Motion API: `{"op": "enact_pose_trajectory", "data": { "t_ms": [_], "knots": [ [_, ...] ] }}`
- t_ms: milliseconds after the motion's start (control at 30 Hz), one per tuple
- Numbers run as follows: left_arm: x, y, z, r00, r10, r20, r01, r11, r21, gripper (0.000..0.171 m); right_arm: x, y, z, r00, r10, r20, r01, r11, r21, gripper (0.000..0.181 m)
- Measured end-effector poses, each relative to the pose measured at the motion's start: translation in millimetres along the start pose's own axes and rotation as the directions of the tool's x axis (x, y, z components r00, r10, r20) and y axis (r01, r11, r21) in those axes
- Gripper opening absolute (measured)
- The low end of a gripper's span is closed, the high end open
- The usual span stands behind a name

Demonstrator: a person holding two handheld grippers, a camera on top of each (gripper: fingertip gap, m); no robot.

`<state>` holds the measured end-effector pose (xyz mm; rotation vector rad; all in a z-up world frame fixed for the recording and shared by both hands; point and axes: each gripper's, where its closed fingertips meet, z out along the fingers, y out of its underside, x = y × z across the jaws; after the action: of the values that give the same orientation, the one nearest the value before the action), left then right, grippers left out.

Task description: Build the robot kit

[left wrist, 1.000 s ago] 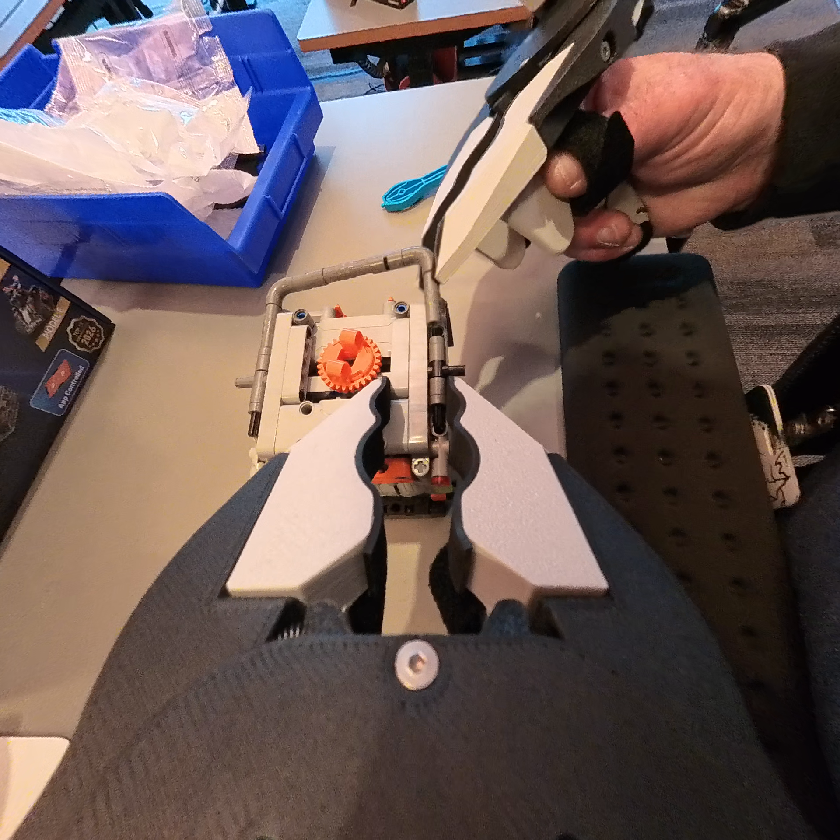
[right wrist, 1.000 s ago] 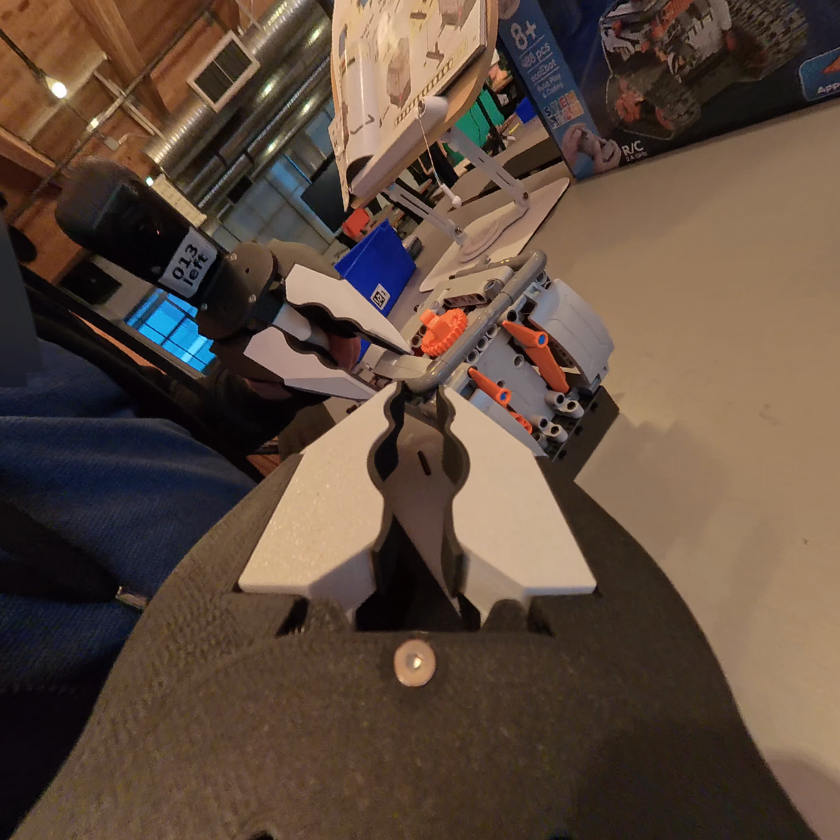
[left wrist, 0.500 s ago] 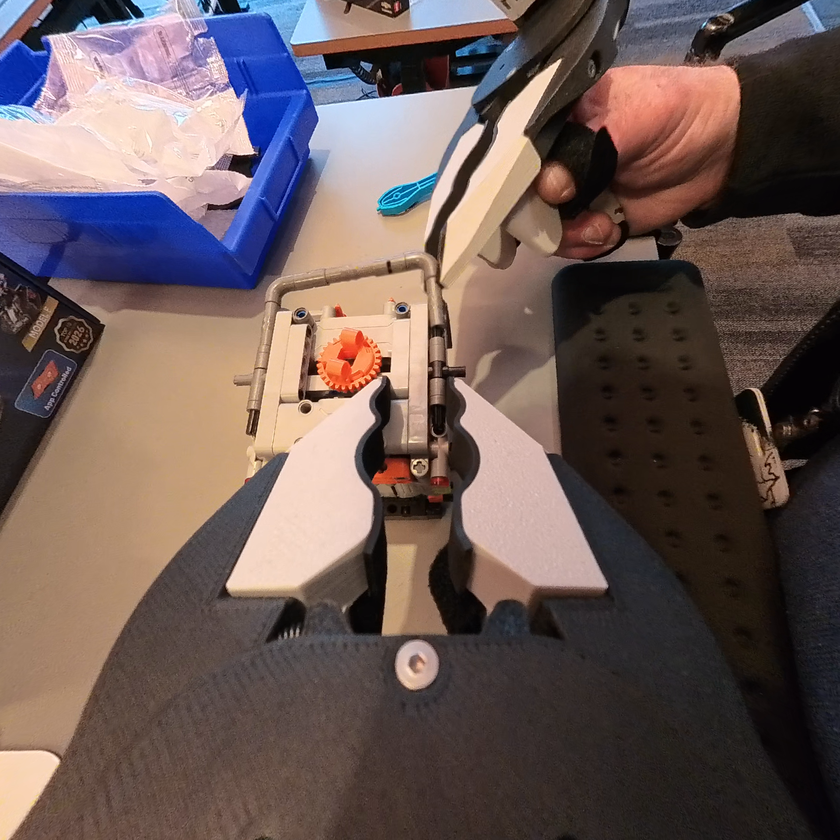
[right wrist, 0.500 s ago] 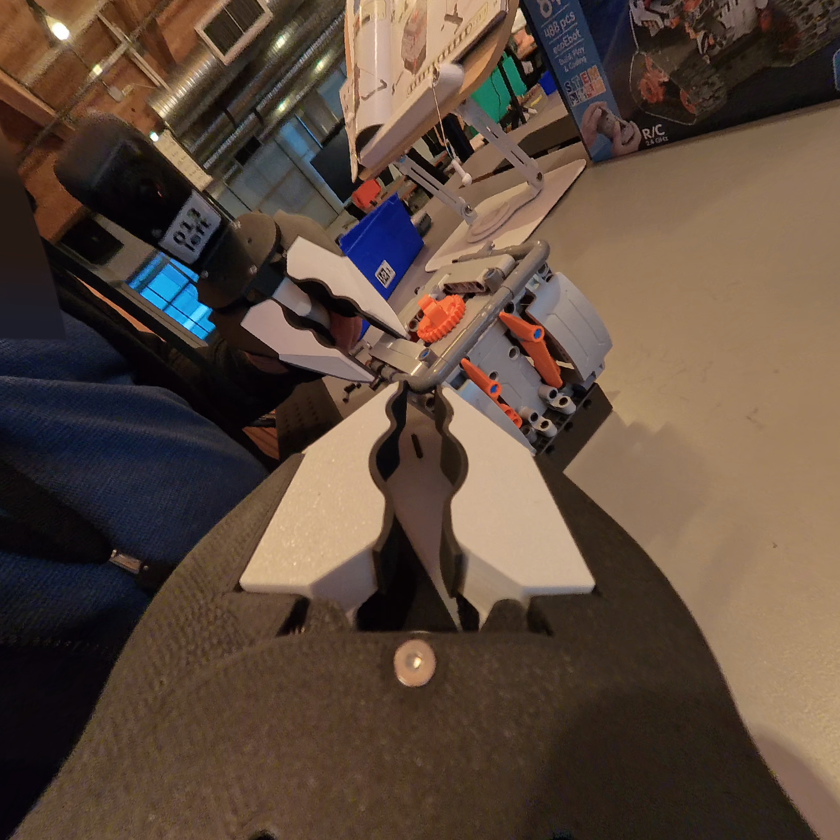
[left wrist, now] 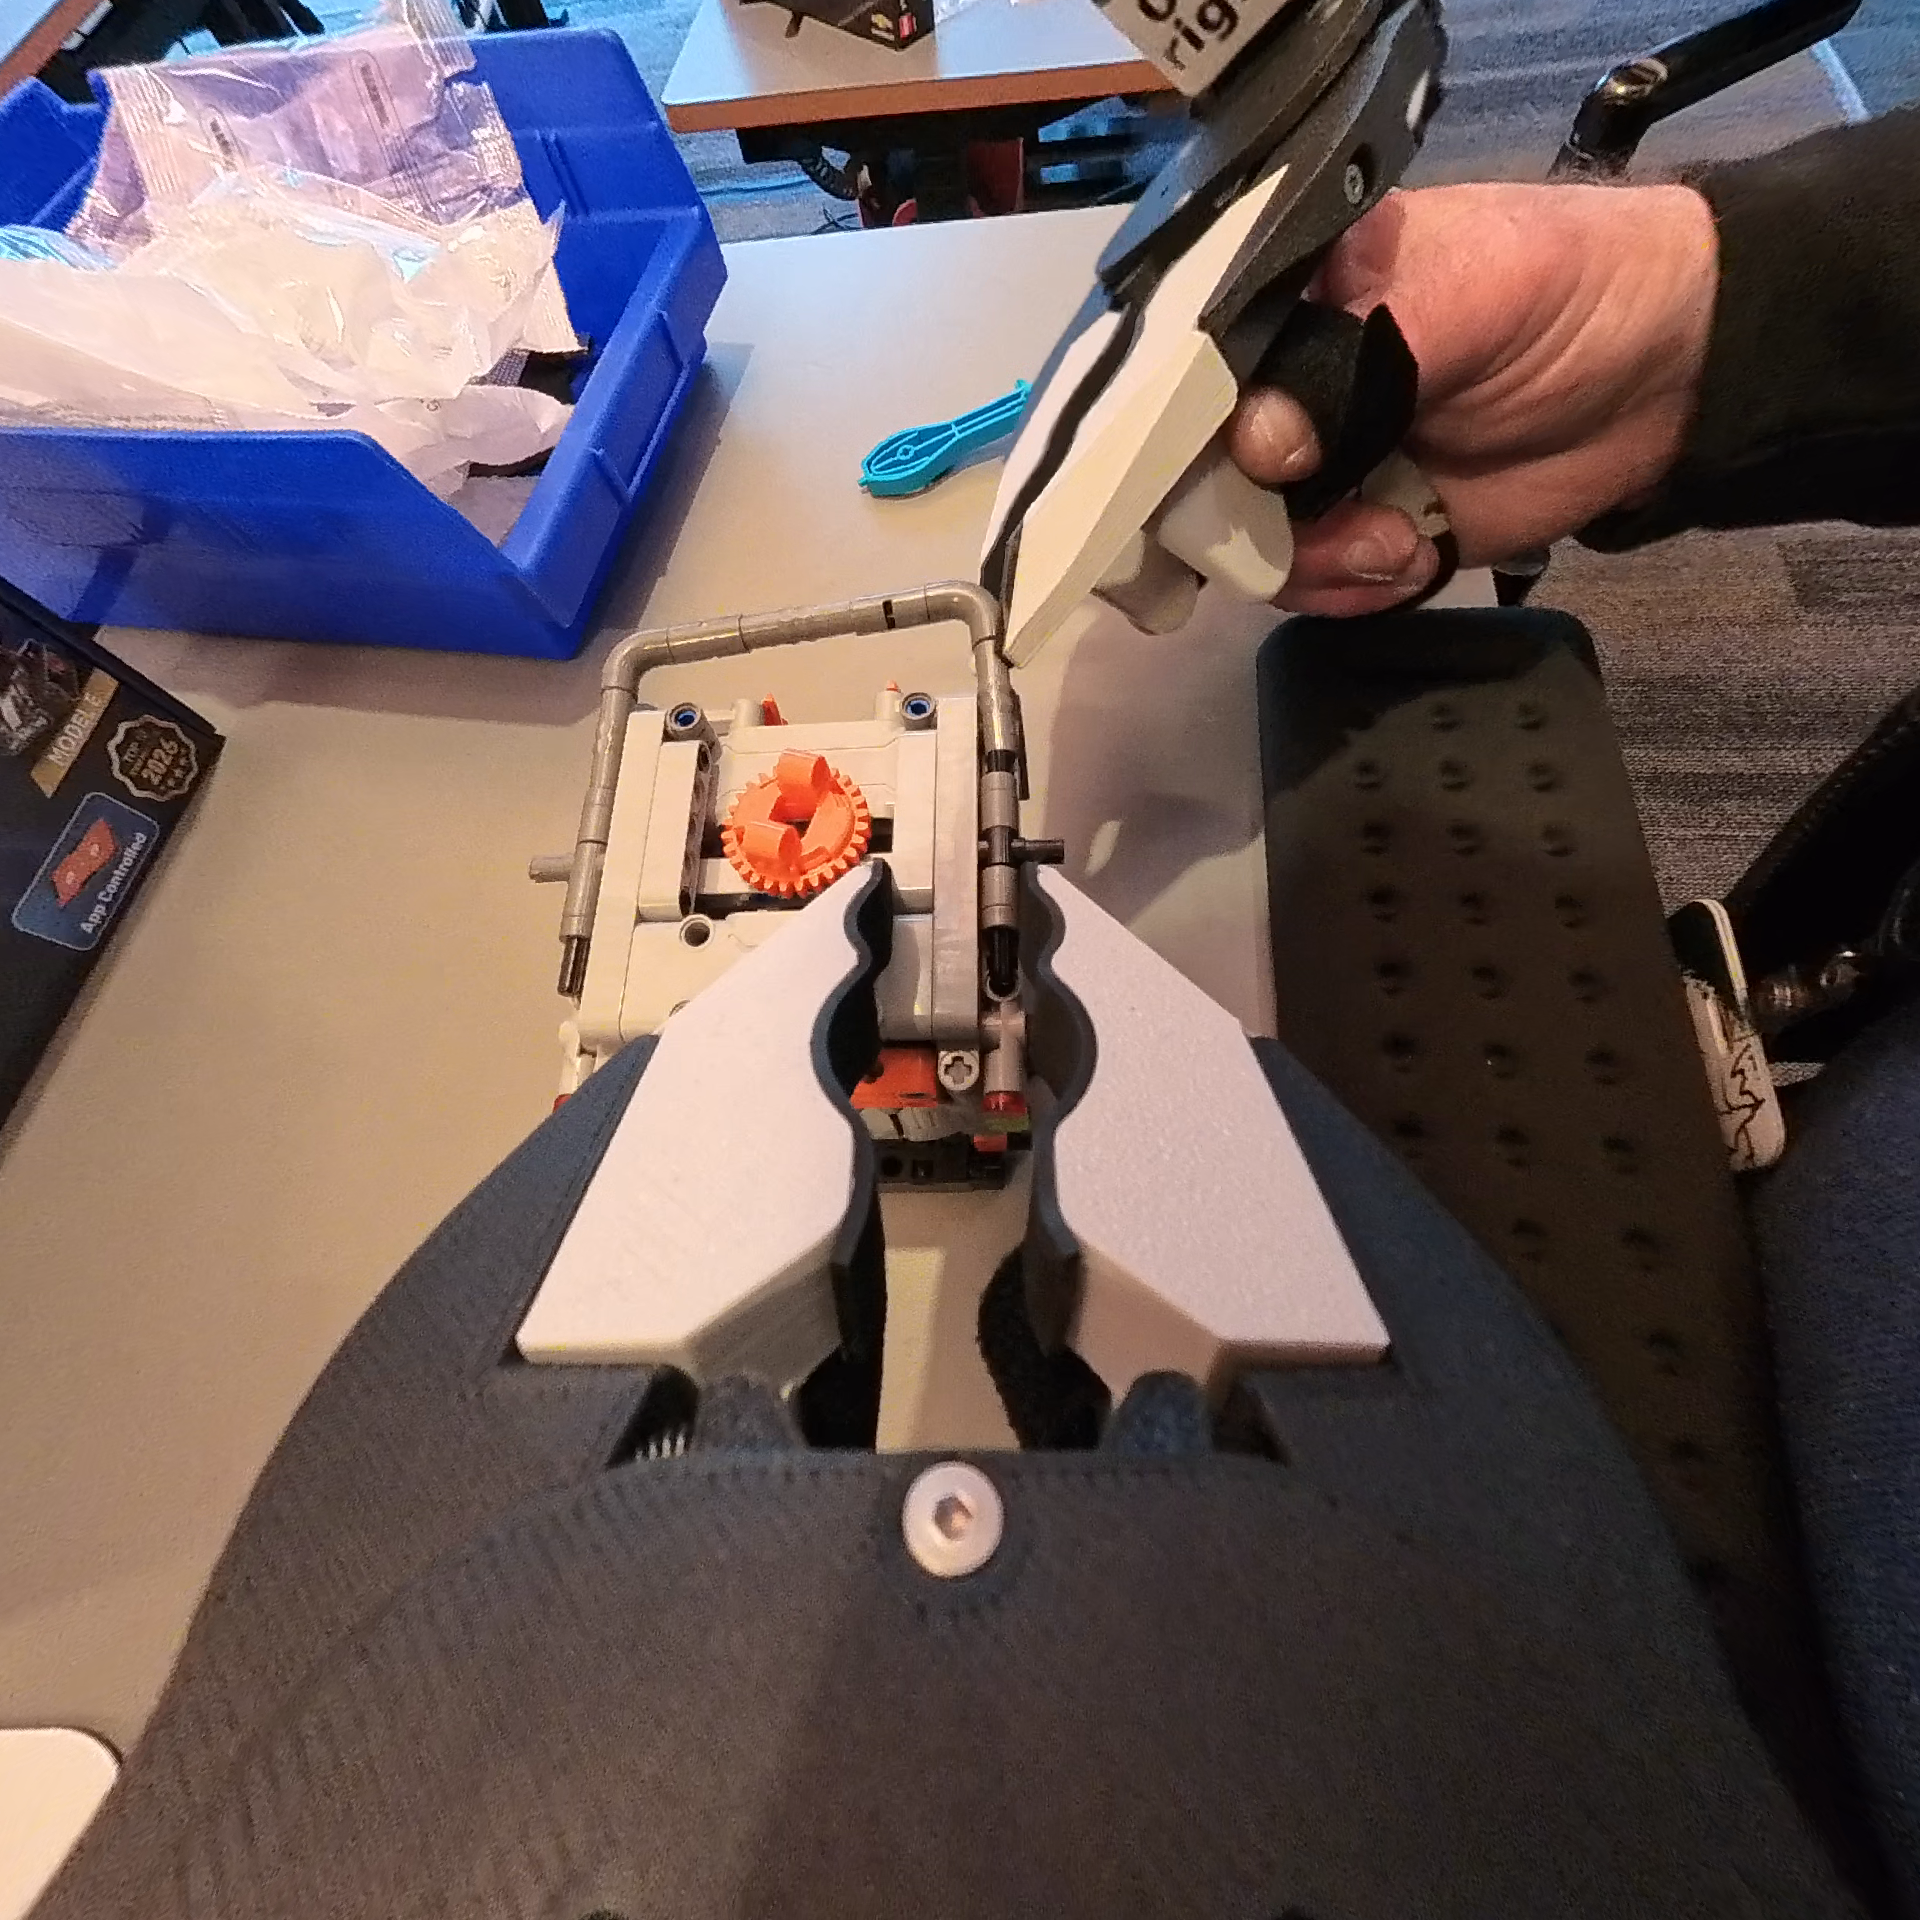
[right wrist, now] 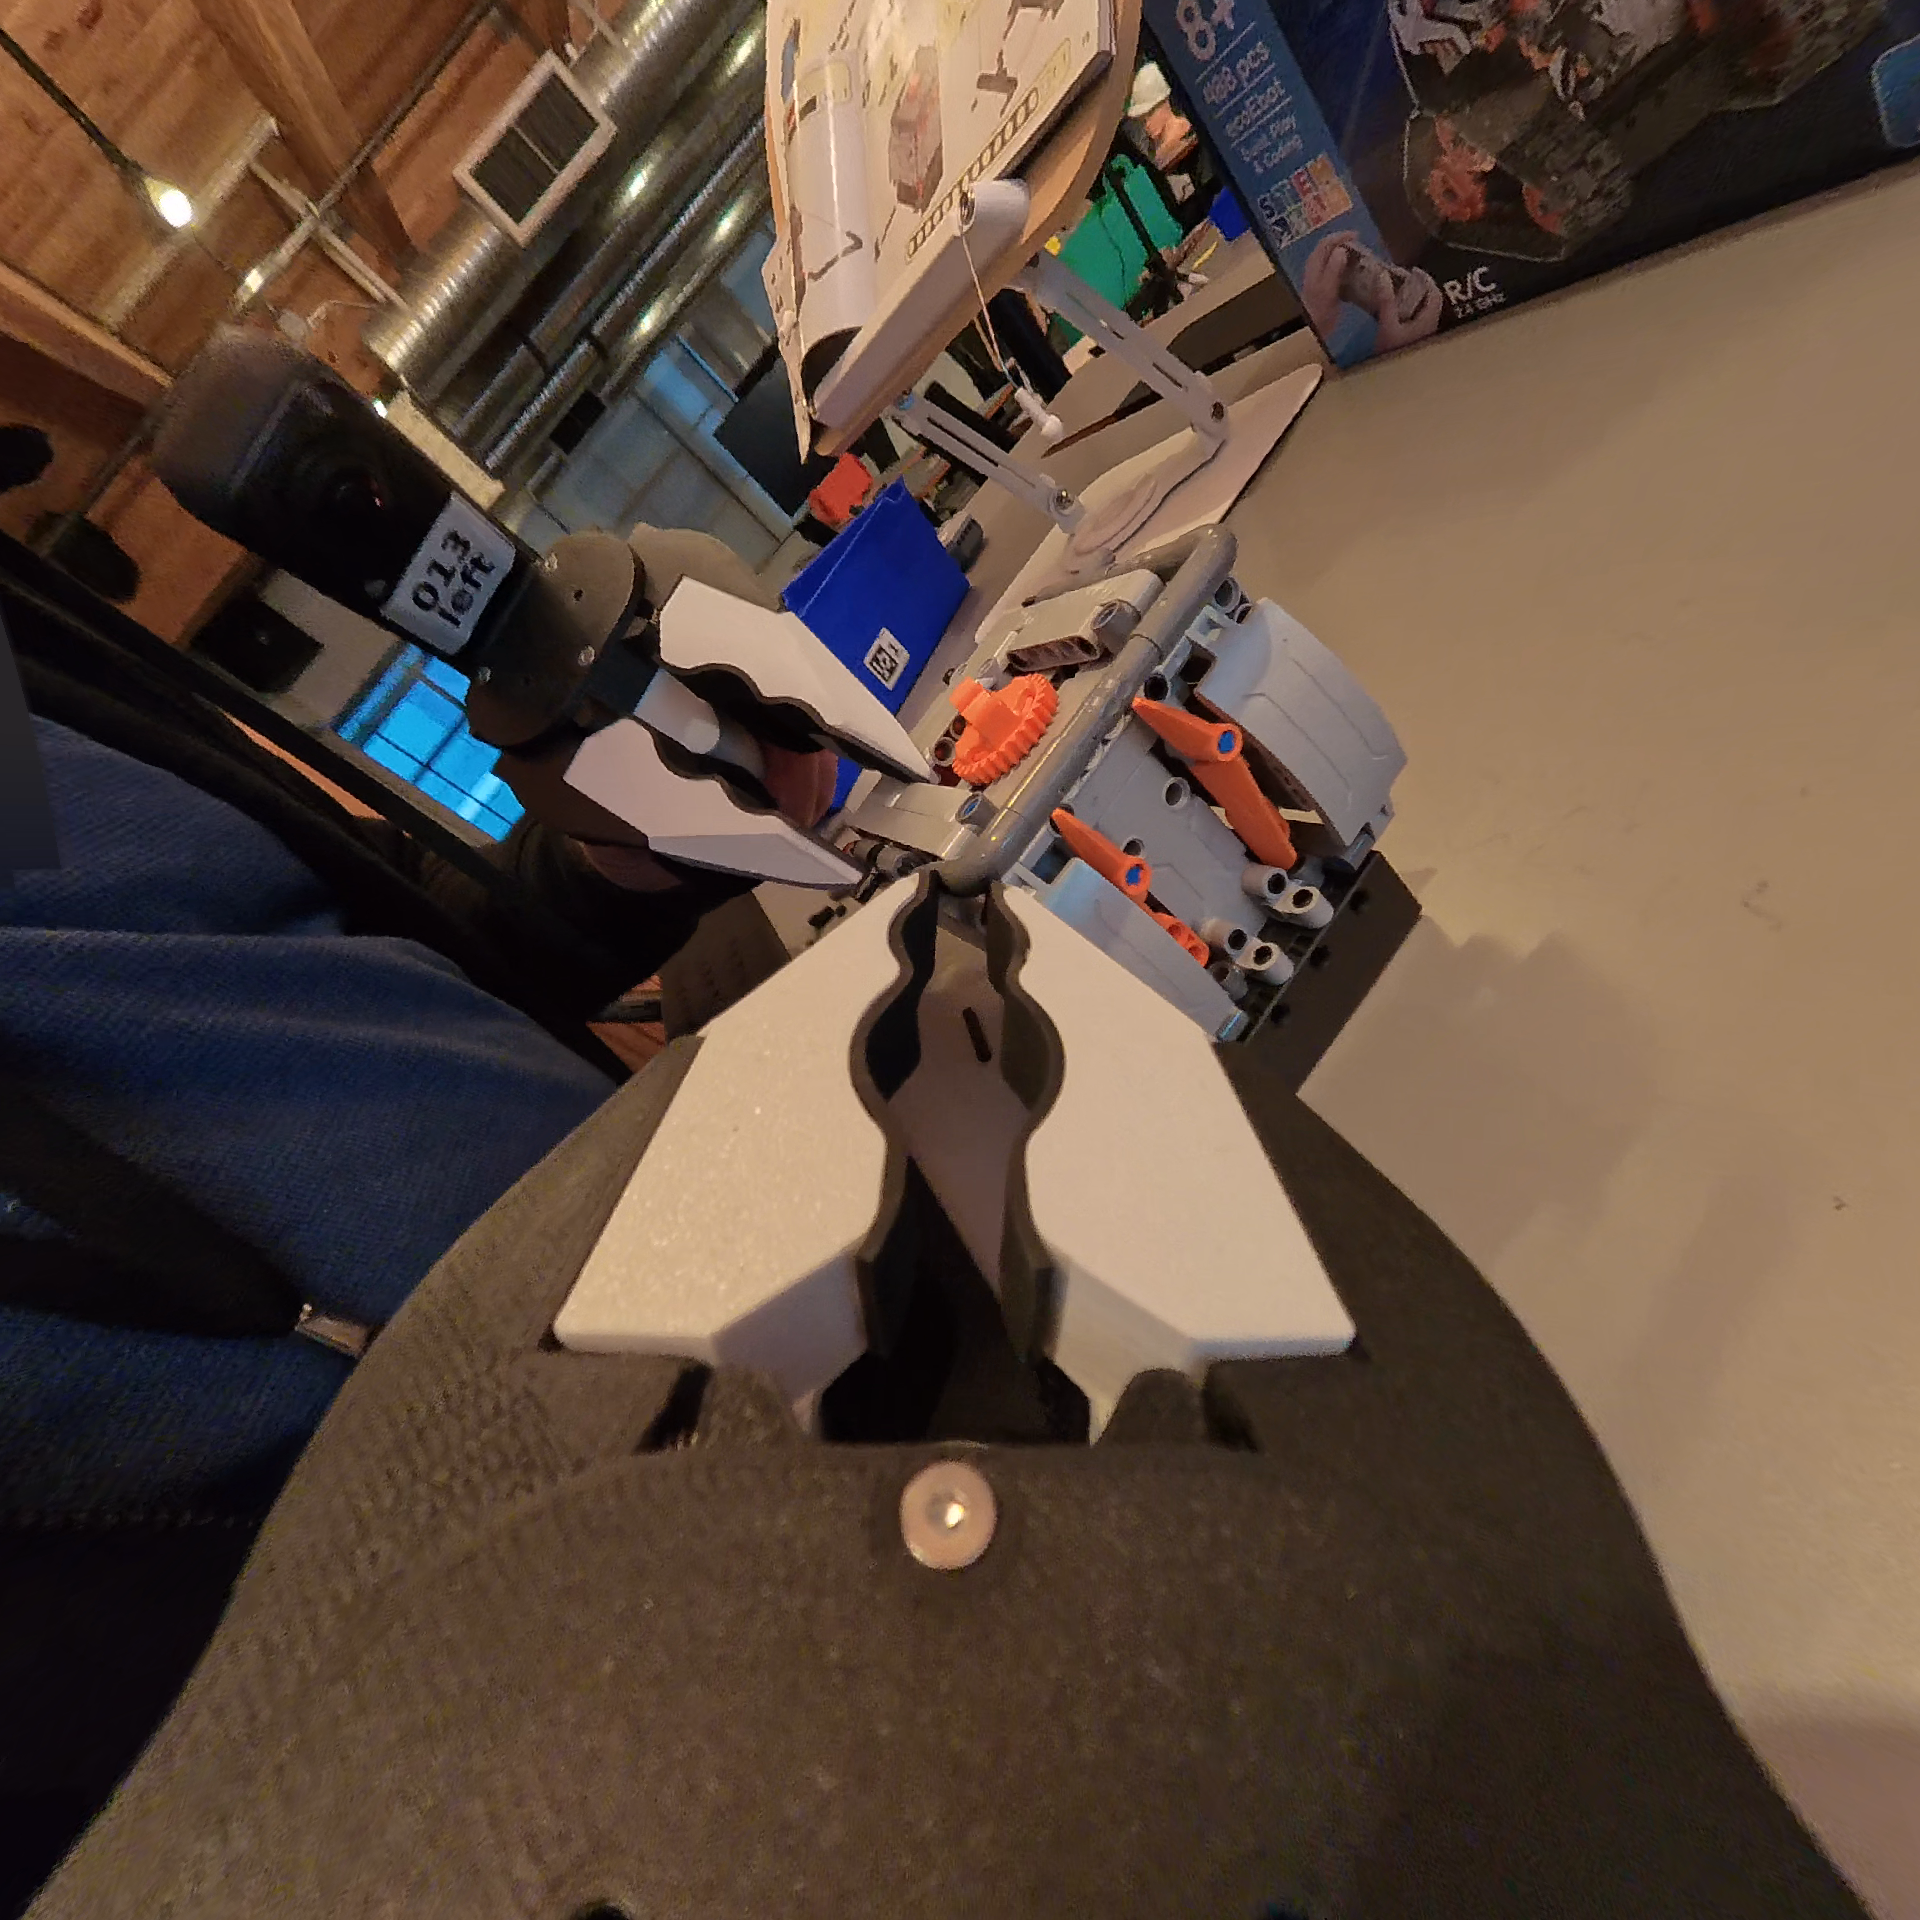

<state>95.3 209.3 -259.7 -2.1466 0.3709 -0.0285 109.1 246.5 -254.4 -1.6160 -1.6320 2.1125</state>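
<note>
The left gripper [left wrist: 951, 925] has its pale grey fingers [left wrist: 727, 1122] closed around the near right side of a grey-and-white building-brick model with an orange gear on top [left wrist: 800, 831], which stands on the beige tabletop [left wrist: 312, 1039]. The fingers clamp the model's white body and the grey pin column at its edge, so they stay partly spread by what they hold.

The right gripper [right wrist: 961, 894], held in a hand [left wrist: 1507, 364], comes in from the far right. Its fingers [right wrist: 758, 1143] are pressed almost together, pinching the corner of the thin grey bent tube [left wrist: 810, 629] that frames the model's far end. In the right wrist view the same tube corner sits right at the fingertips, with orange pointed pieces [right wrist: 1205, 758] on the model's side just beyond.

Behind the model to the left is a blue plastic bin [left wrist: 416, 520] filled with crumpled clear bags [left wrist: 260, 291]. A small teal plastic tool [left wrist: 935, 447] lies on the tabletop between the bin and the right gripper. A dark printed box [left wrist: 73, 831] sits at the left edge, and a black perforated pad [left wrist: 1455, 935] lies to the right of the model. A booklet on a white stand [right wrist: 935, 156] rises beyond the model in the right wrist view.
</note>
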Motion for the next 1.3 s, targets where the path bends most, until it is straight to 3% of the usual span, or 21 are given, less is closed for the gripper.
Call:
{"op": "enact_pose_trajectory", "data": {
  "t_ms": [167, 600, 833, 1000, 1133, 1300],
  "knots": [
    [0, 0, 1, 1.0, 0.006, 0.004, -0.006, 1.0, 0.001, 0.022, -1, -2, 0, 0.998, 0.061, 0.034, -0.062, 0.997, 0.045, 0.005],
    [-2, -1, 2, 1.0, -0.022, -0.001, 0.022, 1.0, 0.009, 0.022, 6, -1, 3, 0.98, -0.148, -0.13, 0.152, 0.988, 0.025, 0.008],
    [-2, -1, 2, 1.0, -0.031, -0.002, 0.031, 0.999, 0.012, 0.022, 11, 3, 6, 0.907, -0.334, -0.255, 0.32, 0.943, -0.097, 0.021],
    [-3, -1, 2, 1.0, -0.024, 0.0, 0.024, 1.0, 0.01, 0.022, 16, -2, 0, 0.872, -0.388, -0.299, 0.367, 0.922, -0.126, 0.029],
    [-2, -1, 2, 1.0, -0.02, -0.002, 0.02, 1.0, 0.008, 0.022, 15, 1, 5, 0.791, -0.534, -0.297, 0.475, 0.843, -0.25, 0.034],
    [-2, -1, 2, 1.0, -0.022, -0.004, 0.022, 1.0, 0.008, 0.022, 14, -3, 7, 0.828, -0.486, -0.279, 0.439, 0.872, -0.218, 0.033]
  ]
}}
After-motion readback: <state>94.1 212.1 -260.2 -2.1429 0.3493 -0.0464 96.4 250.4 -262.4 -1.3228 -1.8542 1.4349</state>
